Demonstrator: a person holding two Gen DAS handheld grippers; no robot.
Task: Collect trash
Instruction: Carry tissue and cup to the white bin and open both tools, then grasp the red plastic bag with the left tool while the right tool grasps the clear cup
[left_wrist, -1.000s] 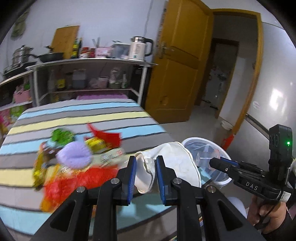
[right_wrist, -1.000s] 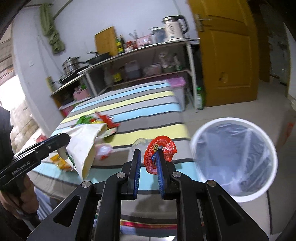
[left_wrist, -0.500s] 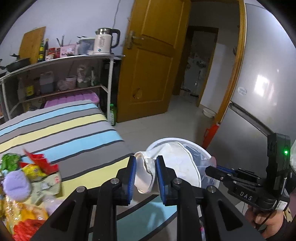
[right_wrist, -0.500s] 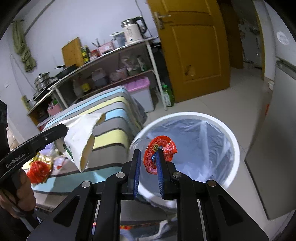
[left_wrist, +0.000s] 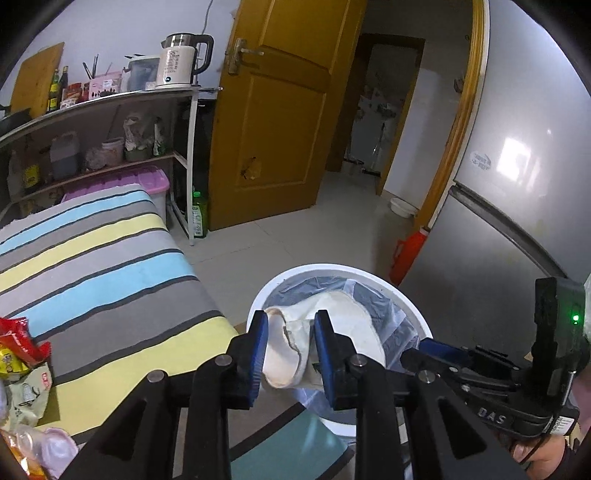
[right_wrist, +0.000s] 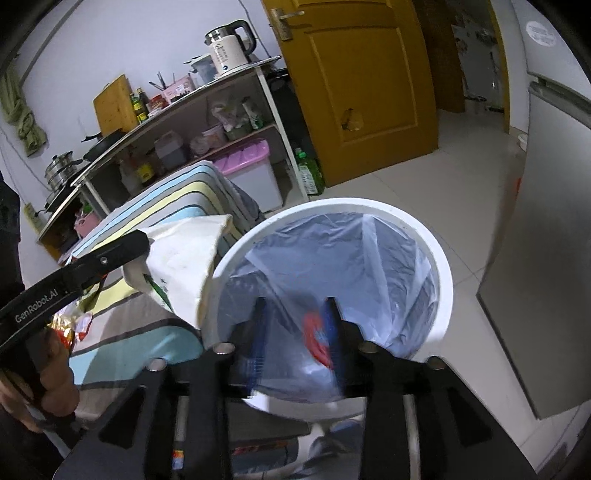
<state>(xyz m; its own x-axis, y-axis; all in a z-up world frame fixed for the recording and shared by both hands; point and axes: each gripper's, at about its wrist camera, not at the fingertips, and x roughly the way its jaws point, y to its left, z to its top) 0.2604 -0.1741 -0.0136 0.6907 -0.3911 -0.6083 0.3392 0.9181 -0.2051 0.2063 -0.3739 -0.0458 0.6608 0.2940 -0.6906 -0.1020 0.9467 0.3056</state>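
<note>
A white bin (left_wrist: 332, 267) with a clear liner stands on the floor beside the striped table. My left gripper (left_wrist: 290, 347) hangs over its near rim, its blue pads still pressing a crumpled white paper bag (left_wrist: 343, 321) while the jaws are opening. In the right wrist view that bag (right_wrist: 181, 266) juts out past the bin's rim (right_wrist: 439, 266). My right gripper (right_wrist: 297, 325) is over the bin's mouth with its jaws opening wide. A blurred red round wrapper (right_wrist: 314, 332) is loose between them, close to the right finger.
The striped cloth table (left_wrist: 92, 266) carries a pile of snack wrappers (left_wrist: 18, 354) at its left edge. Behind it stands a metal rack with a kettle (left_wrist: 177, 59), then an orange door (left_wrist: 273, 122). A grey fridge (left_wrist: 517, 221) and a red container (left_wrist: 408, 254) flank the bin.
Both grippers swung from over the striped table to over the bin. The right jaws opened and the red wrapper came loose. The left gripper kept the white bag.
</note>
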